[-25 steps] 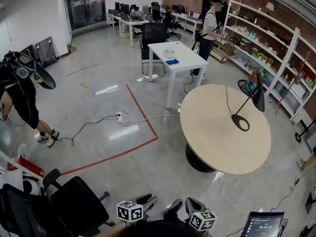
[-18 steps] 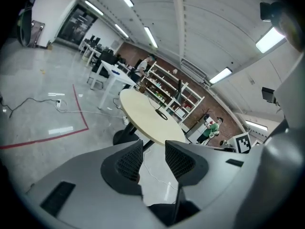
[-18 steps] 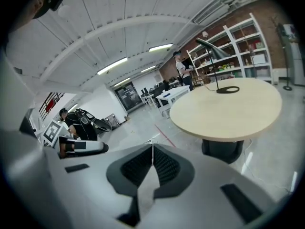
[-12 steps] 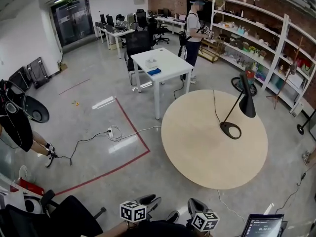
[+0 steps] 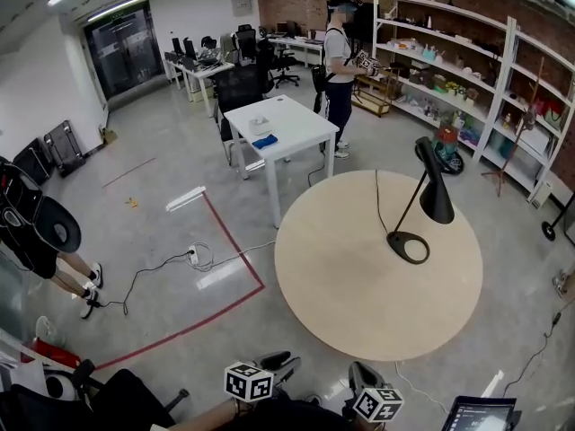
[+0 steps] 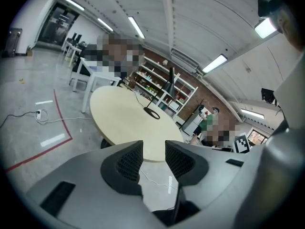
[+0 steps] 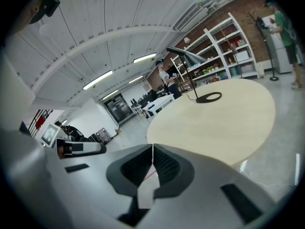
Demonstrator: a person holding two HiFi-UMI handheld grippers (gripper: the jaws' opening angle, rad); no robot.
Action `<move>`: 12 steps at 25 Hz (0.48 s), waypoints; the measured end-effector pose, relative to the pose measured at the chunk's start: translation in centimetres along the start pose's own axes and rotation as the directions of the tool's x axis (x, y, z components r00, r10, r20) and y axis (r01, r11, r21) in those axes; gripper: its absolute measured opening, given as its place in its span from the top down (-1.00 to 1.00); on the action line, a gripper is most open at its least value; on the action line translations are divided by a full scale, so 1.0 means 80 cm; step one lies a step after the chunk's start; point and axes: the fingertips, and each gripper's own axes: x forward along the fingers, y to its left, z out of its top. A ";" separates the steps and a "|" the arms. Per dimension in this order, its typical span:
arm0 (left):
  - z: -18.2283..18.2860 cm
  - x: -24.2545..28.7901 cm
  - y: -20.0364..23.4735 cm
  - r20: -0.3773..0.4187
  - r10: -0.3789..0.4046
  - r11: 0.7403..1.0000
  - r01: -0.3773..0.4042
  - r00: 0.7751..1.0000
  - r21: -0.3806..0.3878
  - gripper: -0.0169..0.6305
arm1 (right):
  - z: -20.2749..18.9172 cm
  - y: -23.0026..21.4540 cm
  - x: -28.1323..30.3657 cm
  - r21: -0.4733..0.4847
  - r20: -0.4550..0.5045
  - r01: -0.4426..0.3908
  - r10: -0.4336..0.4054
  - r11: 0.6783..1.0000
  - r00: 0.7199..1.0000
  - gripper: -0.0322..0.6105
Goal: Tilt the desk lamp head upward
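Observation:
A black desk lamp (image 5: pixel 422 206) stands on the far right part of a round beige table (image 5: pixel 350 285). It has a ring base (image 5: pixel 407 246), and its cone head (image 5: pixel 437 201) points down. Both grippers are low at the near edge of the head view, well short of the table. My left gripper (image 5: pixel 274 363) is open with nothing between its jaws (image 6: pixel 154 149); the lamp (image 6: pixel 167 86) shows far ahead of it. My right gripper (image 5: pixel 359 375) is shut and empty (image 7: pixel 152 150), with the lamp (image 7: pixel 187 57) far across the table (image 7: pixel 224 118).
A white square table (image 5: pixel 280 124) stands beyond the round one. A person (image 5: pixel 339 57) stands by long shelves (image 5: pixel 467 70) along the right wall. Red tape (image 5: pixel 235 248) and a cable with a power strip (image 5: pixel 193 257) lie on the floor. A black chair (image 5: pixel 126 400) is near left, a screen (image 5: pixel 481 413) near right.
The head view has swung: the round table and lamp now sit further left and lower in it. Both grippers stay at the bottom edge.

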 end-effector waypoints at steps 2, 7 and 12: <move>0.004 0.016 0.001 -0.014 -0.019 1.000 0.020 1.000 0.009 0.48 | 0.003 -0.013 0.005 0.020 0.013 0.021 -0.021 1.000 1.000 0.88; 0.022 0.064 -0.004 -0.051 -0.070 0.997 0.071 0.996 0.024 0.48 | 0.024 -0.054 0.004 0.051 0.054 0.090 -0.093 0.995 0.994 0.88; 0.052 0.117 -0.001 -0.087 -0.149 0.988 0.152 0.985 0.040 0.48 | 0.052 -0.080 0.016 0.069 0.094 0.166 -0.172 0.984 0.981 0.88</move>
